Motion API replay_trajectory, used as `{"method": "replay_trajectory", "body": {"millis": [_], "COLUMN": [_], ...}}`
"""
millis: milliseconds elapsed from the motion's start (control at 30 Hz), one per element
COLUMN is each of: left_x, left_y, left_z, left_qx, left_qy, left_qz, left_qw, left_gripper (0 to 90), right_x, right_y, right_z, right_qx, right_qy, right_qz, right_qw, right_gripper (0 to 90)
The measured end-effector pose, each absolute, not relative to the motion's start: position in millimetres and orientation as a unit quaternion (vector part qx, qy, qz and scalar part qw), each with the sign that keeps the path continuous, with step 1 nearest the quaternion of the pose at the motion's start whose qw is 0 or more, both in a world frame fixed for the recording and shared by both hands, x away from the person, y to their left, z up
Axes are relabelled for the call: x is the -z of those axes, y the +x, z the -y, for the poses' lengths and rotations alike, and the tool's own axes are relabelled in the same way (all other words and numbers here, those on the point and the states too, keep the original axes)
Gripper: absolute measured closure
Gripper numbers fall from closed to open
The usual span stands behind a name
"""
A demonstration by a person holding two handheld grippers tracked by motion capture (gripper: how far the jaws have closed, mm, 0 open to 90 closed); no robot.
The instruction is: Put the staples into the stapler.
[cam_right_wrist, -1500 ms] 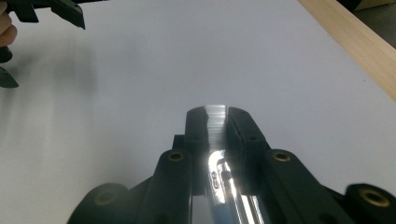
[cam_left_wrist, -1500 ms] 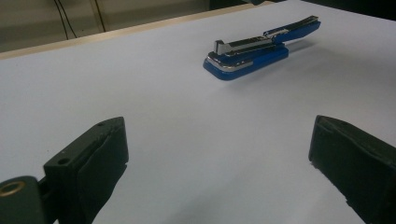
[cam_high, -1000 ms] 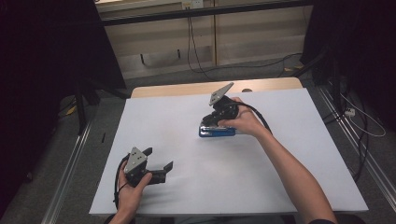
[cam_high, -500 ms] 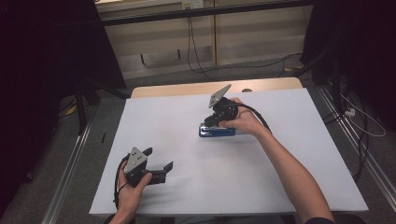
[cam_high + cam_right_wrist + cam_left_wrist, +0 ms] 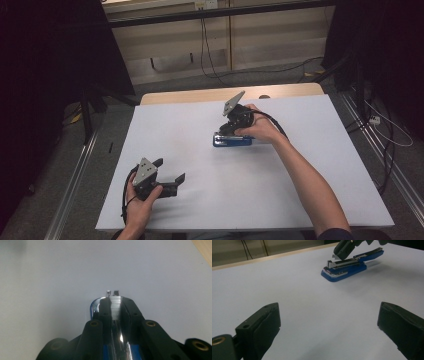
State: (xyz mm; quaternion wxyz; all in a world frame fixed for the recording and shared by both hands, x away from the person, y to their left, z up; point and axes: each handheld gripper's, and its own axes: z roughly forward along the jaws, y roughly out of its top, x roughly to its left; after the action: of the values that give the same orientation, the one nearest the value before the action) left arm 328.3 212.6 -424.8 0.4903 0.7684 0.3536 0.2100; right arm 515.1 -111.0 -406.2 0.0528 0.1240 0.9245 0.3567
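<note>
A blue stapler (image 5: 232, 141) lies flat near the middle of the white table (image 5: 300, 200). My right gripper (image 5: 226, 131) comes down on it from above, shut on its front end. In the right gripper view the right gripper (image 5: 115, 300) pinches the stapler's silver metal strip (image 5: 116, 312) between both black jaws. My left gripper (image 5: 170, 170) is held near the front left of the table, open and empty. The left gripper view looks between the wide-apart jaws of the left gripper (image 5: 329, 322) toward the stapler (image 5: 344, 268) and the right gripper (image 5: 343, 250) farther off.
A bare wooden strip (image 5: 225, 94) runs along the table's far edge. Cables (image 5: 210, 60) trail over the floor behind it, and metal rails (image 5: 75, 175) flank the table on both sides. The person's right forearm (image 5: 310, 185) crosses the right half of the table.
</note>
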Motion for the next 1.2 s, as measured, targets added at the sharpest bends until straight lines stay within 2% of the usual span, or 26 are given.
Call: {"method": "replay_trajectory", "body": {"millis": [1200], "left_x": [425.1], "left_y": [328.0], "left_z": [-211.8], "left_qx": [-0.207], "left_qy": [0.77], "left_qz": [-0.353], "left_qw": [0.49], "left_gripper": [4.9], "right_x": [407.4], "right_y": [520.1], "right_z": [106.8], "right_qx": [-0.349], "right_qy": [0.106], "right_qz": [-0.93], "right_qw": [0.048], "right_gripper": [79.4]}}
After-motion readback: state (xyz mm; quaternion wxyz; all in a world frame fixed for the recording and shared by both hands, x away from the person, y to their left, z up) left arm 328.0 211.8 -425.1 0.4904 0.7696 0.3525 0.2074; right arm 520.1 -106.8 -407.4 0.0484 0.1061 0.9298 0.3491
